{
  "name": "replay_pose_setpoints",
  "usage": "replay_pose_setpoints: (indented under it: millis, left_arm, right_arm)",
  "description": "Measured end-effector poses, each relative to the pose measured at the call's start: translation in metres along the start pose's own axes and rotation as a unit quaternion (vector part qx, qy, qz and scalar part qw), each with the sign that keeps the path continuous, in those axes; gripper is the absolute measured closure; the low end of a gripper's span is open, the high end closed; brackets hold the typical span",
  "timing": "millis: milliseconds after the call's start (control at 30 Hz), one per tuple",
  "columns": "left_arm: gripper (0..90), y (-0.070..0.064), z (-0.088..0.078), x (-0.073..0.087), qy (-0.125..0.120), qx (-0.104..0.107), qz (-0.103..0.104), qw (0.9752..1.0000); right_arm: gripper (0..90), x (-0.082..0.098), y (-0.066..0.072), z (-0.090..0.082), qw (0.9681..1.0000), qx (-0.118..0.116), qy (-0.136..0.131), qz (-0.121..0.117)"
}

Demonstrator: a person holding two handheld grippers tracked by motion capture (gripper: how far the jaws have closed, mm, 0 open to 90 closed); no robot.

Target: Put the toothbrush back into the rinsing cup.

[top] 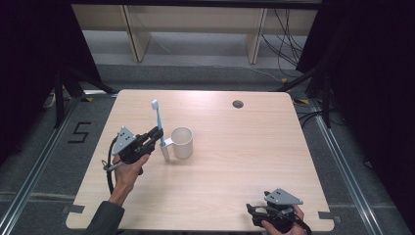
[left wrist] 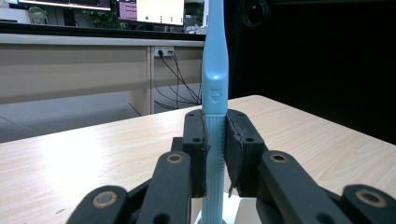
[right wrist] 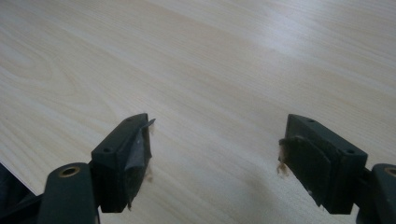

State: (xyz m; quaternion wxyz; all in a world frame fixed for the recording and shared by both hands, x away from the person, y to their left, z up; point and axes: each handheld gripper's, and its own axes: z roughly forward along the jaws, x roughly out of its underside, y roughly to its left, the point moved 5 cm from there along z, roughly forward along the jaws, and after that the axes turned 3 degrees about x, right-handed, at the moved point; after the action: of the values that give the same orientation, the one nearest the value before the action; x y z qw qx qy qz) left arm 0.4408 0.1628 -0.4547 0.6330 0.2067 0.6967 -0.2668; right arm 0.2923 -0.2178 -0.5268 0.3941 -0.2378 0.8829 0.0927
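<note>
cup (top: pixel 183 141) sits mid-left on the bench (top: pixel 244 161), toothbrush (top: pixel 158 128) upright just left of it, right tool (top: pixel 255 211) near front-right corner

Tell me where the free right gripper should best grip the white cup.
Probably the cup wall at its open rim, jaws coming from above on the right side. It stands upright, and its handle side faces the left gripper holding the toothbrush, so the right gripper has clearer access there.

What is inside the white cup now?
From the high view, the cup looks empty, though its floor is partly hidden by its wall. The toothbrush, clamped upright in the left gripper, stands beside it, not inside.
</note>
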Motion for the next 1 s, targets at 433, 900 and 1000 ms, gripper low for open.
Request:
replay_pose_setpoints:
  millis: [433, 900, 1000]
  left_arm:
    - [78.4, 0.001, -0.001, 0.014, 0.012, -0.001, 0.005, 0.9999]
    - [78.1, 0.001, -0.003, 0.027, 0.027, 0.001, 0.008, 0.9996]
    - [78.1, 0.001, -0.003, 0.03, 0.031, 0.001, 0.01, 0.9995]
  right_arm:
    - [24.3, 0.0, 0.0, 0.0, 1.0, 0.001, -0.001, 0.0]
    - [24.3, 0.0, -0.001, 0.001, 1.0, 0.002, -0.003, -0.006]
    - [24.3, 0.0, -0.001, 0.001, 1.0, 0.001, -0.004, -0.005]
